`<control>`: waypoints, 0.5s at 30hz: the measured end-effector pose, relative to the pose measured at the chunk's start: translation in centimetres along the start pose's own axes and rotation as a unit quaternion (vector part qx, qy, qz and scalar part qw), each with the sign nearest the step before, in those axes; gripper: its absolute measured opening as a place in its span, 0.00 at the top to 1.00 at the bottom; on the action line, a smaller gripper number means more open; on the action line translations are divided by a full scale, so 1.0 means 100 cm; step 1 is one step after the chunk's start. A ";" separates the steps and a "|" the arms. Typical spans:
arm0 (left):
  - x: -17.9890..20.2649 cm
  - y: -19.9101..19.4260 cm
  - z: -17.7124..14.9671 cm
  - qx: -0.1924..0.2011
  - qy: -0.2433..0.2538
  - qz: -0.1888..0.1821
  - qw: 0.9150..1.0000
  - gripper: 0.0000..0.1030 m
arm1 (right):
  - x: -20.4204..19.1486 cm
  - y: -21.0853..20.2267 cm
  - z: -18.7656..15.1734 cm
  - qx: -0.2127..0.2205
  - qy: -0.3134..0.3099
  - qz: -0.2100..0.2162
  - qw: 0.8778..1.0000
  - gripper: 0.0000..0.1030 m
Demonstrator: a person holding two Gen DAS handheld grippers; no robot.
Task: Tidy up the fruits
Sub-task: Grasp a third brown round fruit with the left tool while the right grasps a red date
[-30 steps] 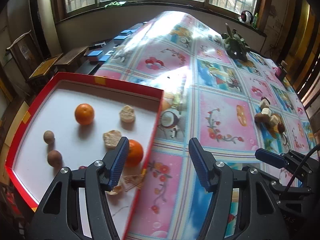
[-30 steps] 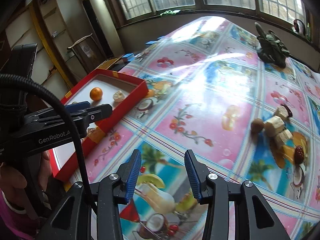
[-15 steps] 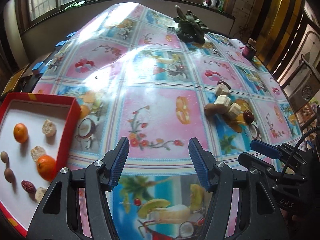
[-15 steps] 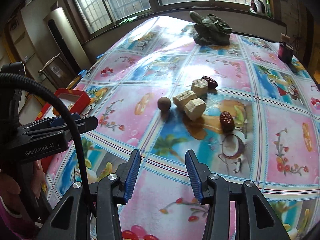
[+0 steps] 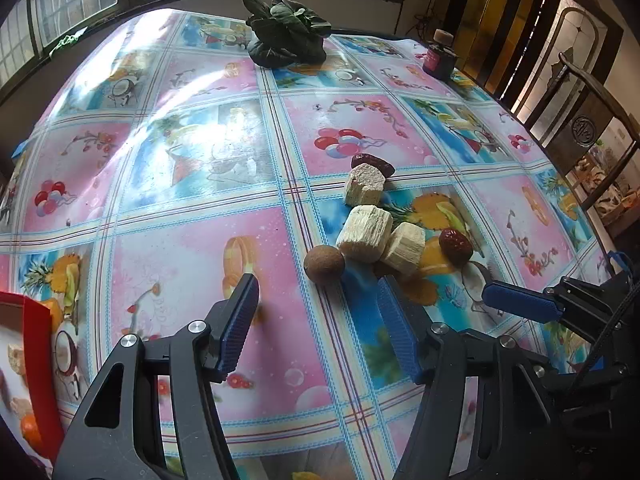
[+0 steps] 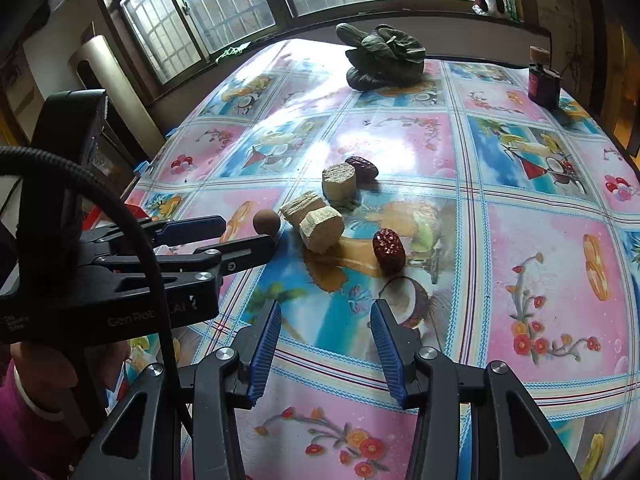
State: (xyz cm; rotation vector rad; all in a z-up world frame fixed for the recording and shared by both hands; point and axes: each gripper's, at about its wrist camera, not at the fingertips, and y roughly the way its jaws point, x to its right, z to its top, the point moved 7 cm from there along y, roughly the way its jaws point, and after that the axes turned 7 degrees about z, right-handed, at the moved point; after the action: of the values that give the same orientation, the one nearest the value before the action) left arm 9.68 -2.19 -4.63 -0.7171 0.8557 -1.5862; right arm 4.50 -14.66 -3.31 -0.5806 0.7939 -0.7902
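Observation:
A small heap lies mid-table: a round brown fruit (image 5: 324,265), three pale cut chunks (image 5: 365,233) and two dark red dates (image 5: 455,242). My left gripper (image 5: 318,300) is open and empty, its fingertips just short of the brown fruit. My right gripper (image 6: 325,308) is open and empty too, a short way before the nearer date (image 6: 389,245). In the right wrist view the left gripper (image 6: 246,232) reaches in from the left beside the brown fruit (image 6: 266,221). The red tray (image 5: 38,344) shows at the lower left edge, holding an orange (image 5: 30,426).
A bunch of dark green leafy vegetable (image 5: 286,36) sits at the table's far side, with a small dark red jar (image 5: 438,58) at the far right corner. A wooden chair (image 5: 580,120) stands past the right edge. Windows run along the back wall.
Both grippers swung right, away from the red tray and toward the heap of fruit, which now lies close in front of them. The tray slid to the left edge. Both stay open.

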 end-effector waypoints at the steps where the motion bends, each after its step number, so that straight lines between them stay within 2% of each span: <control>1: 0.000 0.003 0.001 0.000 -0.001 0.000 1.000 0.46 | 0.002 0.000 0.001 0.002 0.003 0.001 1.000 0.56; 2: -0.001 0.005 0.001 0.000 -0.001 0.002 1.000 0.54 | 0.004 0.000 0.001 0.003 0.006 0.002 1.000 0.56; 3: -0.003 0.006 0.002 0.004 0.002 0.010 1.000 0.58 | 0.006 0.000 0.002 0.004 0.008 0.002 1.000 0.56; 4: -0.003 0.007 0.003 0.007 0.006 0.016 1.000 0.70 | 0.008 0.000 0.002 0.005 0.009 0.000 1.000 0.56; 6: -0.007 0.008 0.005 0.008 0.003 0.019 1.000 0.80 | 0.011 0.000 0.004 0.009 0.012 -0.008 1.000 0.56; 8: -0.009 0.008 0.005 0.008 -0.006 0.008 1.000 0.80 | 0.015 -0.001 0.007 0.014 0.016 -0.013 1.000 0.56; 15: -0.012 -0.001 -0.002 0.010 -0.014 0.006 1.000 0.80 | 0.020 0.001 0.015 0.016 -0.003 -0.058 0.998 0.56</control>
State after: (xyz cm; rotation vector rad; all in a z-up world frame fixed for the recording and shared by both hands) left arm 9.68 -1.01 -4.59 -0.7184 0.8212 -1.5685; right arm 6.69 -15.96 -3.34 -0.6032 0.7457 -0.9050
